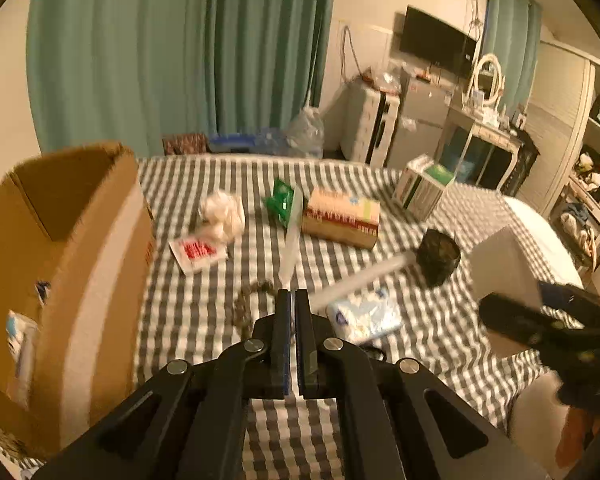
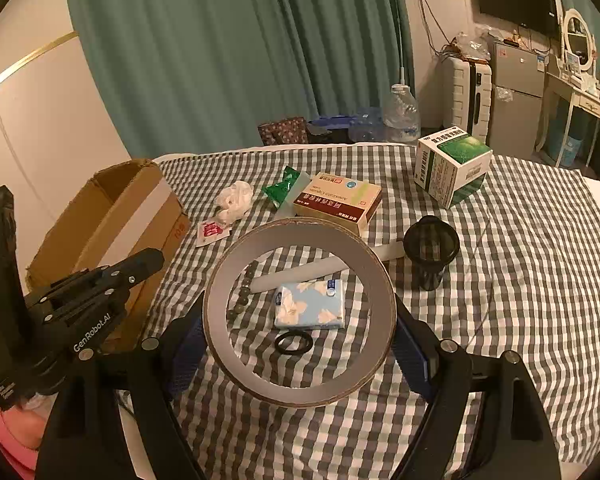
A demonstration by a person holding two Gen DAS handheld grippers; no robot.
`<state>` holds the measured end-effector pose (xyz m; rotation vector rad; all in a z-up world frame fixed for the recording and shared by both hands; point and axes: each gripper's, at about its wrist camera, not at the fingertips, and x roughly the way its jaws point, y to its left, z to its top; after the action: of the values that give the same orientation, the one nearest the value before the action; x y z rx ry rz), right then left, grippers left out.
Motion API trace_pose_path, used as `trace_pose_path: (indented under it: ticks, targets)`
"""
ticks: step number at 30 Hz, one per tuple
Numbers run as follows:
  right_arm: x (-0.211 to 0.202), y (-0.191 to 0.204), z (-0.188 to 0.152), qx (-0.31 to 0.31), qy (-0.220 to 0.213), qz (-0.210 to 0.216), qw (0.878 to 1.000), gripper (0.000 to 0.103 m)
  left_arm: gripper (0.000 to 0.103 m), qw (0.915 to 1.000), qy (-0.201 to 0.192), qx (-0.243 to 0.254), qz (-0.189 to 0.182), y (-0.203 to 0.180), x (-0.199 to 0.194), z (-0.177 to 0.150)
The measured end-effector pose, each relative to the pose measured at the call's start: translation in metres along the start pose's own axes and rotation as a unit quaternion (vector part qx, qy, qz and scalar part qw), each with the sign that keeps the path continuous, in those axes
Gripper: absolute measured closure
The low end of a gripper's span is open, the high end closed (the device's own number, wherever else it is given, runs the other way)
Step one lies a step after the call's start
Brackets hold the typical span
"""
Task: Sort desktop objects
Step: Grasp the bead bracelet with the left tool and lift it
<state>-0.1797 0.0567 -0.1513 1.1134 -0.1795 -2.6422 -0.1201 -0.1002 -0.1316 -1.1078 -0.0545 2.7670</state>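
My right gripper point(image 2: 300, 344) is shut on a large tape roll point(image 2: 300, 229), held upright above the checked cloth point(image 2: 520, 280). In the left wrist view the roll point(image 1: 504, 266) shows side-on at the right. My left gripper point(image 1: 293, 294) is shut with nothing seen between its jaws, and it hangs over the cloth near the open cardboard box point(image 1: 72, 240). On the cloth lie a tissue pack point(image 2: 310, 304), a white tube point(image 2: 300, 274), a black ring point(image 2: 293, 343), a bead string point(image 2: 244, 292), a black mesh cup point(image 2: 432, 248) and a medicine box point(image 2: 336, 200).
Further back lie a crumpled tissue point(image 2: 234, 198), a red sachet point(image 2: 210, 230), a green packet point(image 2: 280, 186), a pale strip point(image 2: 294, 196) and a green-and-white carton point(image 2: 452, 164). Behind the bed are green curtains, water bottles, a suitcase and a fridge.
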Motion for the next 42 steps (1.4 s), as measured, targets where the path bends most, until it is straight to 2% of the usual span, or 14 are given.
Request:
trace_pose_path:
  ticks: [1, 2, 3, 5, 6, 8, 13, 15, 16, 17, 19, 25, 33, 42]
  targets:
    - [-0.001, 0.0, -0.002, 0.001, -0.001, -0.001, 1.0, 0.021, 0.091, 1.0, 0.008, 0.001, 0.001, 0.0, 0.006, -0.003]
    - [-0.002, -0.001, -0.003, 0.001, -0.001, -0.001, 1.0, 0.021, 0.079, 0.9998, 0.02, 0.001, 0.002, 0.0, 0.016, -0.007]
    - [-0.002, -0.002, -0.004, 0.0, 0.0, -0.002, 1.0, 0.021, 0.056, 0.9995, 0.033, -0.002, 0.005, 0.0, 0.027, -0.011]
    - [0.0, -0.005, -0.006, 0.0, 0.002, -0.004, 1.0, 0.021, 0.038, 0.9974, 0.071, -0.012, 0.008, 0.002, 0.049, -0.019]
    - [0.0, -0.007, -0.006, 0.001, 0.003, -0.003, 1.0, 0.021, 0.038, 0.9952, 0.096, -0.018, 0.004, 0.003, 0.063, -0.02]
    - [0.004, -0.013, -0.007, 0.01, 0.007, 0.0, 1.0, 0.021, 0.038, 0.9933, 0.113, -0.024, 0.004, 0.004, 0.079, -0.023]
    - [0.022, -0.033, -0.008, 0.035, 0.022, 0.019, 0.999, 0.021, 0.037, 0.9877, 0.149, -0.011, 0.047, 0.008, 0.128, -0.032]
    - [0.03, -0.041, -0.006, 0.044, 0.027, 0.023, 0.998, 0.021, 0.039, 0.991, 0.126, -0.025, 0.038, 0.013, 0.13, -0.033]
    - [0.032, -0.044, -0.005, 0.049, 0.028, 0.026, 0.998, 0.021, 0.045, 0.992, 0.118, -0.027, 0.038, 0.014, 0.13, -0.032]
    - [0.034, -0.047, -0.004, 0.053, 0.028, 0.028, 0.998, 0.021, 0.075, 0.9932, 0.107, -0.021, 0.042, 0.014, 0.129, -0.031]
    - [0.039, -0.052, -0.001, 0.059, 0.029, 0.03, 0.997, 0.021, 0.08, 0.9942, 0.097, -0.017, 0.043, 0.014, 0.126, -0.031]
    - [0.047, -0.06, 0.002, 0.069, 0.035, 0.025, 0.997, 0.021, 0.082, 0.9971, 0.064, -0.038, 0.016, 0.018, 0.099, -0.029]
    - [0.026, -0.047, 0.006, 0.065, 0.013, 0.018, 0.998, 0.021, 0.082, 0.9989, 0.005, -0.037, -0.027, 0.004, 0.042, -0.008]
    - [-0.019, 0.003, 0.028, 0.015, -0.032, 0.023, 0.999, 0.021, 0.082, 0.9976, -0.057, -0.028, -0.027, 0.0, -0.031, 0.026]
